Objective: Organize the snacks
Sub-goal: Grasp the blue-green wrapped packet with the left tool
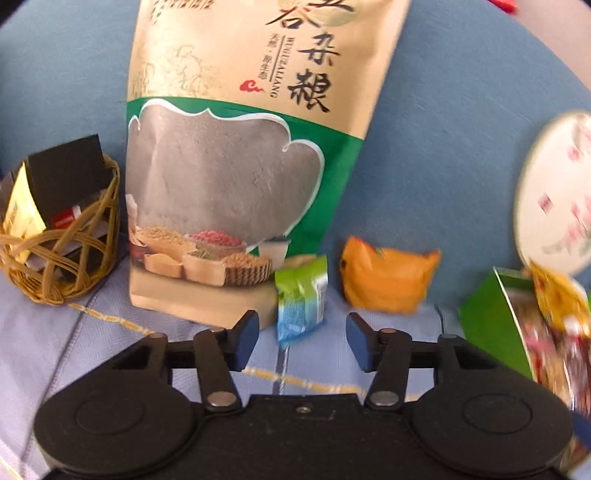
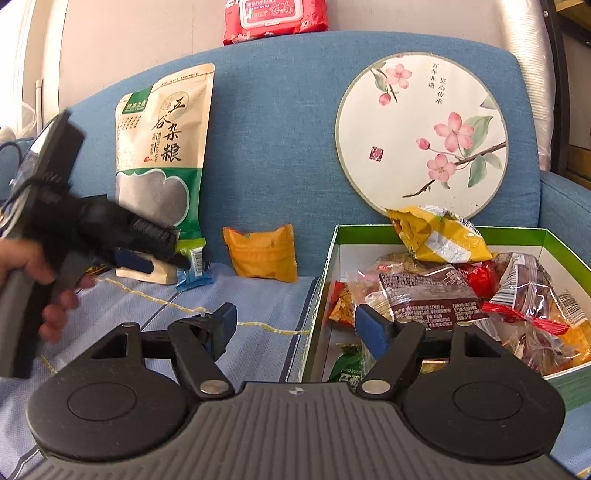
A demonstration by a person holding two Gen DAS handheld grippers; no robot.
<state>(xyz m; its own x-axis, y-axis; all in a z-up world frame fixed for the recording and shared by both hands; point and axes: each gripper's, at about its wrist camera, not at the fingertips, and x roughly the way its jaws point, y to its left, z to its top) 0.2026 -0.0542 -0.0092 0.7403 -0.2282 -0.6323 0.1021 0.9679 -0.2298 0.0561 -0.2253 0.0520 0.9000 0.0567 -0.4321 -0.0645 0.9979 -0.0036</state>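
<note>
A small green-and-blue snack packet (image 1: 301, 299) stands on the sofa seat just ahead of my open, empty left gripper (image 1: 301, 341), between its fingertips' line and the big grain pouch (image 1: 236, 166). An orange snack packet (image 1: 388, 278) leans on the backrest to its right. In the right wrist view the left gripper (image 2: 162, 251) reaches toward the same packet (image 2: 194, 264); the orange packet (image 2: 262, 254) sits beside it. My right gripper (image 2: 295, 332) is open and empty over the left wall of the green-and-white box (image 2: 517, 234), which holds several wrapped snacks (image 2: 436, 295).
A wicker basket (image 1: 62, 254) with dark boxes stands at the left. A round flower-painted fan (image 2: 421, 136) leans on the blue sofa backrest (image 2: 277, 147) behind the box. A red wipes pack (image 2: 275, 18) lies on the backrest top. The seat has a light blue cover (image 2: 240, 306).
</note>
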